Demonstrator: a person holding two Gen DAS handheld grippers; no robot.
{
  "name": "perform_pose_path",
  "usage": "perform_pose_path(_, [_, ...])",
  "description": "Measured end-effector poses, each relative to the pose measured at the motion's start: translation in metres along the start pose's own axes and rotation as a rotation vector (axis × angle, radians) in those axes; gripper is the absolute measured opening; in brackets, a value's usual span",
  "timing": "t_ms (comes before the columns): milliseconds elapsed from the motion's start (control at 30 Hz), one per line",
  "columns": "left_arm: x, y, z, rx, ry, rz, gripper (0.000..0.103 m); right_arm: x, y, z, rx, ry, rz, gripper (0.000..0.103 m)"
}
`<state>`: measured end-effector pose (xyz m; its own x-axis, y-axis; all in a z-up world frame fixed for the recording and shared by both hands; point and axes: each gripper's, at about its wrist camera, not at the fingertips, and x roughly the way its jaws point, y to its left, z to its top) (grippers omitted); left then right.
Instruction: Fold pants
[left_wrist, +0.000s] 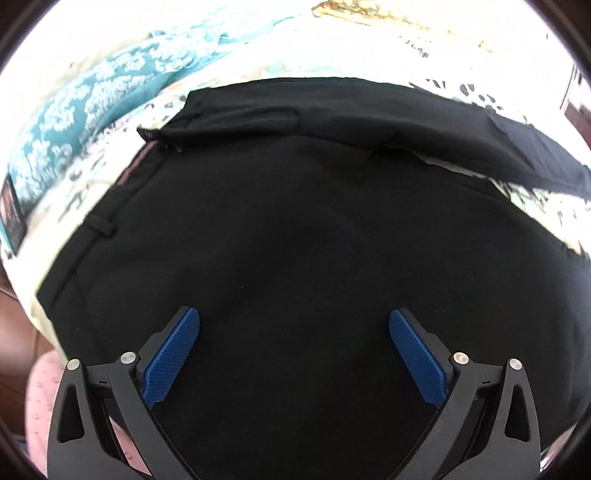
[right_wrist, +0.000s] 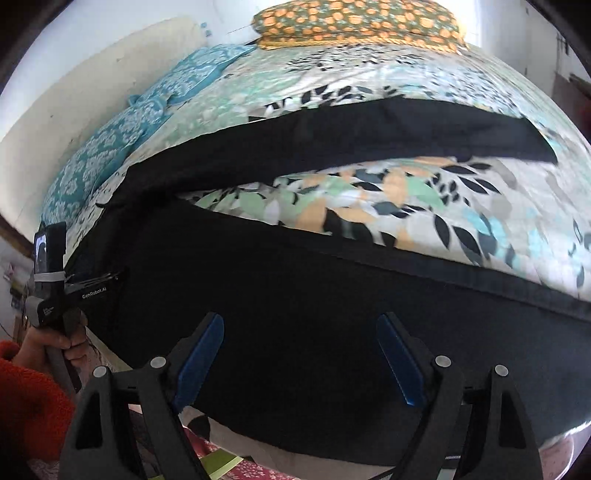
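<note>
Because the black pants (left_wrist: 295, 229) lying spread on the floral bedspread (right_wrist: 406, 206) look soft, light and limp, grip the waistband hem at 10 o'clock with the wide-open left gripper (left_wrist: 294, 332); the right gripper (right_wrist: 300, 350), equally wide, holds nothing.

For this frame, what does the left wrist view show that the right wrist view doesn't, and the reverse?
Only the left wrist view shows the waistband with its belt loops, and the left gripper open above the seat of the pants.

Only the right wrist view shows the two legs spread apart with bare floral bedspread between them, the orange-patterned pillow, the right gripper open, and the person's hand holding the left gripper's handle.

Both show the black pants flat on the bed and the teal patterned cloth.
</note>
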<state>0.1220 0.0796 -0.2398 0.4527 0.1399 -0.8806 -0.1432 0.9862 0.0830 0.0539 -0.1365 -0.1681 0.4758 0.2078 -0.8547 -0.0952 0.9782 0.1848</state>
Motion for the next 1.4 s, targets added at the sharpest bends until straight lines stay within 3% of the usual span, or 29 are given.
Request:
perform_pose_path(133, [0.001,0.001,-0.003,0.026,-0.014,-0.012,0.103,0.025,0.030,-0.005,-0.067,0.020,-0.021,0.085])
perform_pose_path(267, [0.000,0.000,-0.005,0.037,-0.016,-0.031,0.103,0.048,0.044,-0.022,-0.088,0.099,-0.039,0.085])
perform_pose_path(433, [0.001,-0.001,-0.003,0.035,0.004,-0.043,0.103,0.053,0.049,-0.030,-0.131,0.115,-0.055,0.103])
perform_pose_path(867, [0.009,-0.001,0.005,0.047,0.049,-0.030,0.103,0.054,0.050,-0.042,-0.117,0.084,-0.051,0.103])
perform_pose_path(1400, [0.015,-0.004,0.011,0.058,0.109,-0.010,0.102,0.059,0.053,-0.033,-0.123,0.098,-0.055,0.103])
